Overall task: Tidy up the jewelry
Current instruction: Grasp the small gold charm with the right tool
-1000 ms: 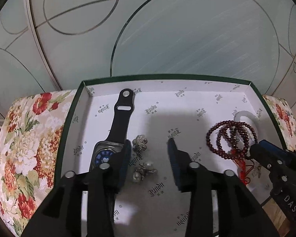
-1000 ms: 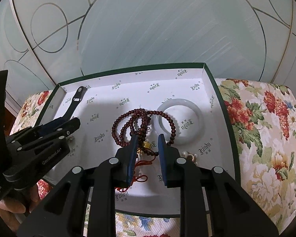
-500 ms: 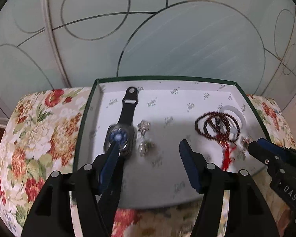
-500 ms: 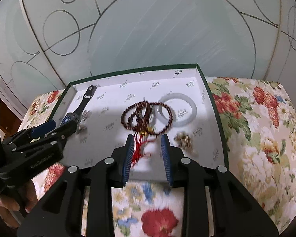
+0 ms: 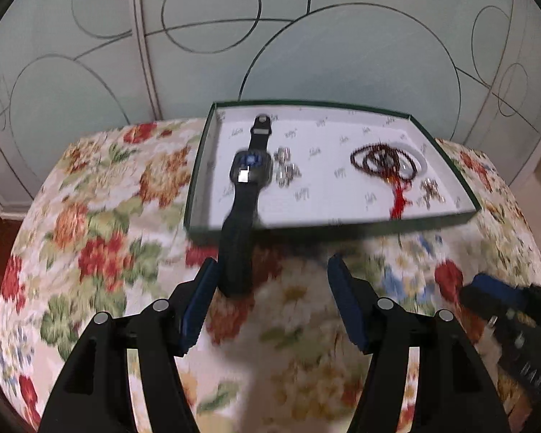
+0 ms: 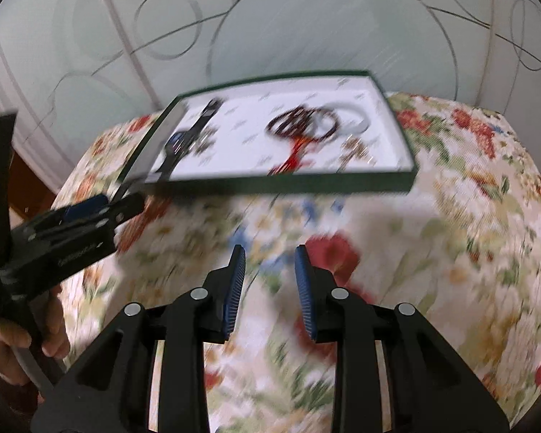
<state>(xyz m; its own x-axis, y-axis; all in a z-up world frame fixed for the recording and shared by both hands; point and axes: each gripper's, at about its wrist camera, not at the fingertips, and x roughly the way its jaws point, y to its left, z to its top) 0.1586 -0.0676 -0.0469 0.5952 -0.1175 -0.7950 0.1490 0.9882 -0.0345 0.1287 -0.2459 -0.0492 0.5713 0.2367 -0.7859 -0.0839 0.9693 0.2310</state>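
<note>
Watch [image 5: 250, 169]: its strap trails over the near wall of the box [image 5: 342, 229], ending just beside the left gripper [image 5: 272, 267]. Both grippers' jaws have just been opening and stand apart, the right gripper [image 6: 269, 252] empty. A snagged strap could drag it out (beads [image 5: 378, 158] lie farther in).

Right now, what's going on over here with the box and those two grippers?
A person holds two grippers over a flowery cushion. Both the left gripper and the right gripper are open and empty, short of the green box. In the box lie a watch, dark beads on a white bangle, and some small silver pieces.
</note>
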